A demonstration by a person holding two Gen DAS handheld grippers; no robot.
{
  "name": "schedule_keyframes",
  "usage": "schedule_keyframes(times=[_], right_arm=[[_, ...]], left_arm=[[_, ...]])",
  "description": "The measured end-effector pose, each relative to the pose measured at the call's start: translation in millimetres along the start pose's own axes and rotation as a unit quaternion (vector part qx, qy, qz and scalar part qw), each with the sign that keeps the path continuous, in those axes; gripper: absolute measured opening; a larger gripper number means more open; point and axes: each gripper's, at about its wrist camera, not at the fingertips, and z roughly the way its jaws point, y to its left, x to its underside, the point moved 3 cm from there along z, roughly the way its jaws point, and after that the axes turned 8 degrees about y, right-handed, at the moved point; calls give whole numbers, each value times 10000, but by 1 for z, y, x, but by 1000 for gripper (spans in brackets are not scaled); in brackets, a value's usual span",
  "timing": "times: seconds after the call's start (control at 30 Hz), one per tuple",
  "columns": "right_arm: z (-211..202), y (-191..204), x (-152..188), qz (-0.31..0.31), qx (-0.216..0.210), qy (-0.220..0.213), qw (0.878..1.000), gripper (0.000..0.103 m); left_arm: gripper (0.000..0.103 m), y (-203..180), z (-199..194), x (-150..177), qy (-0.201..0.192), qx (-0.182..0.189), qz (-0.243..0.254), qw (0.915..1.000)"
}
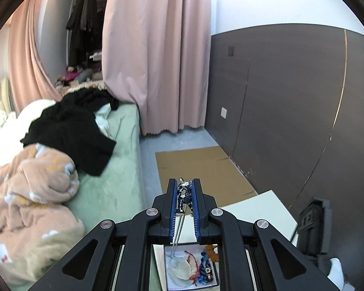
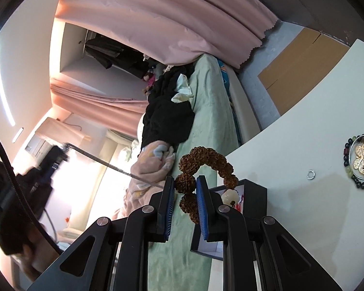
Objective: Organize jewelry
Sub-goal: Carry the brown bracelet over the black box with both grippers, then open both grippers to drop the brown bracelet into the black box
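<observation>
My left gripper [image 1: 184, 181] is shut on a dark silver pendant [image 1: 184, 191]; its silver chain [image 1: 178, 232] hangs down into an open white-lined jewelry box [image 1: 174, 281] below, which holds red and blue pieces. My right gripper [image 2: 185, 179] is shut on a brown rough-bead bracelet [image 2: 206, 160] with a pale bead, held above the black jewelry box [image 2: 254, 194]. In the right wrist view the left gripper [image 2: 48, 165] shows at the left with the chain [image 2: 114, 165] stretching from it.
On the white table [image 2: 303, 206] lie a gold butterfly brooch [image 2: 362, 161] inside a dark bead bracelet [image 2: 347, 150] and a small silver ring [image 2: 310, 174]. A bed with green sheet [image 1: 114, 169], cardboard on the floor [image 1: 201, 169] and pink curtains stand beyond.
</observation>
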Motion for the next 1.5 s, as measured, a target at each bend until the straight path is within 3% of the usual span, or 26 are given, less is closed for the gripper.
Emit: schedule_keyframes(times=[0.43,0.6,0.67,0.73,0.8,0.93,1.1,1.37,1.4,1.43,1.5], right_arm=[[-6,8,3,-105,-26,-63,9999,19],[-6,11,5,-176,54,-47,9998,19],[-4,14,6,-249,75,-19,9997,19],[-1,17,8,-300,86,19,9995,19],[3,18,11,-331,121,78,9993,19],[15,21,18,-396,179,235,9988,19],[31,26,26,-553,277,401,9973,19],[59,25,31,-580,484,684,9948,21],[63,22,31,-544,579,756,9940,28],[67,17,31,-459,657,856,9931,43],[66,9,30,-303,788,851,9928,53]], left_arm=[[12,26,71,59,652,443,-742,9941],[13,32,93,77,1177,916,-1078,9829],[20,36,99,80,1302,980,-1184,9795],[57,40,99,81,1365,1003,-1267,9774],[72,48,90,80,1162,1035,-1412,9777],[74,65,73,78,902,932,-1616,9783],[74,86,63,83,881,885,-1950,9728],[74,97,58,82,782,748,-1938,9751],[74,97,58,83,792,746,-1936,9750],[74,97,58,84,804,747,-1935,9749],[74,96,58,84,820,755,-1929,9749]])
